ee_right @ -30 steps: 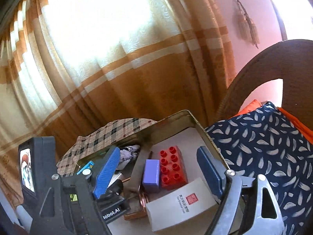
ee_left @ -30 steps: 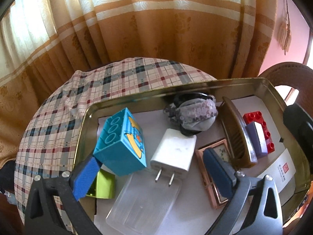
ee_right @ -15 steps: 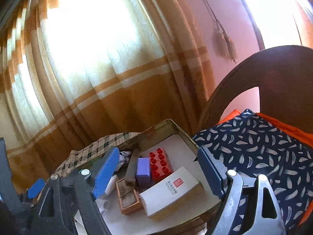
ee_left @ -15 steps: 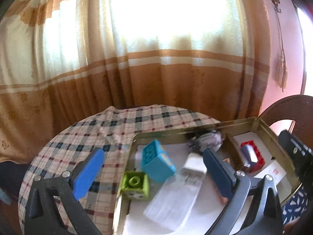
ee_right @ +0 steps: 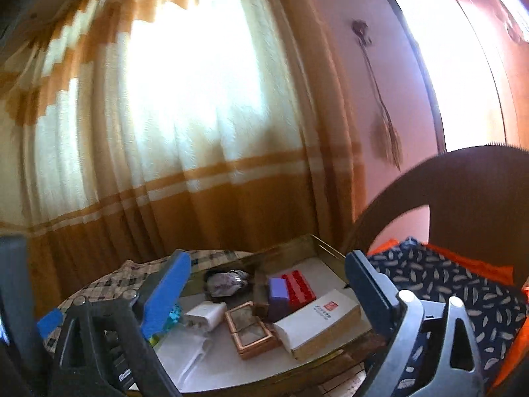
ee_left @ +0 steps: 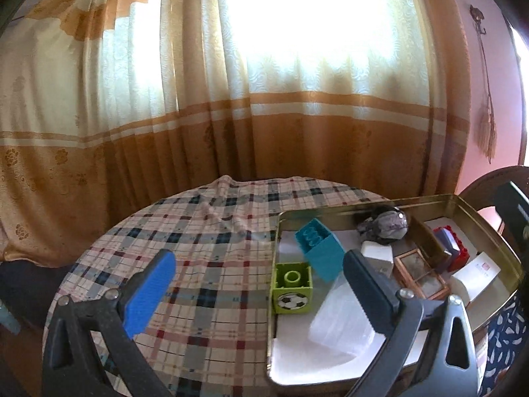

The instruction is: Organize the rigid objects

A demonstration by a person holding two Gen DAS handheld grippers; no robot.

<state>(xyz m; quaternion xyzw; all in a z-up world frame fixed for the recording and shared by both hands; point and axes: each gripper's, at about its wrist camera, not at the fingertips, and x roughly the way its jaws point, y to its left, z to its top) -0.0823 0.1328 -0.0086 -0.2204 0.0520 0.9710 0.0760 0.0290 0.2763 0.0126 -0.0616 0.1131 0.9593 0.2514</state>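
Sitting in the gold metal tray [ee_left: 489,231] on the checked tablecloth [ee_left: 198,231]: a teal block [ee_left: 322,249] tilted against a green block [ee_left: 292,286] with a football print, a white charger [ee_right: 206,314], a clear plastic lid [ee_left: 340,317], a copper-rimmed frame [ee_right: 251,329], a purple block [ee_right: 277,292] touching a red studded brick [ee_right: 299,284], and a white card box [ee_right: 317,317]

Blocks judged light, stiff, smooth plastic; best pinched across flat opposite faces, not the studs. Frame probably glass-faced and fragile, so take it by the rim. Clear lid thin and likely slippery. A crumpled grey bundle [ee_left: 385,226] at the back looks soft

Left gripper [ee_left: 254,287] spread wide, nothing between its jaws, hanging partly over the cloth. Right gripper [ee_right: 267,292] has just been opening; jaws wide, empty, above the tray's near edge

Curtain [ee_left: 231,115] behind; feather-print cushion [ee_right: 446,287] on a chair beside
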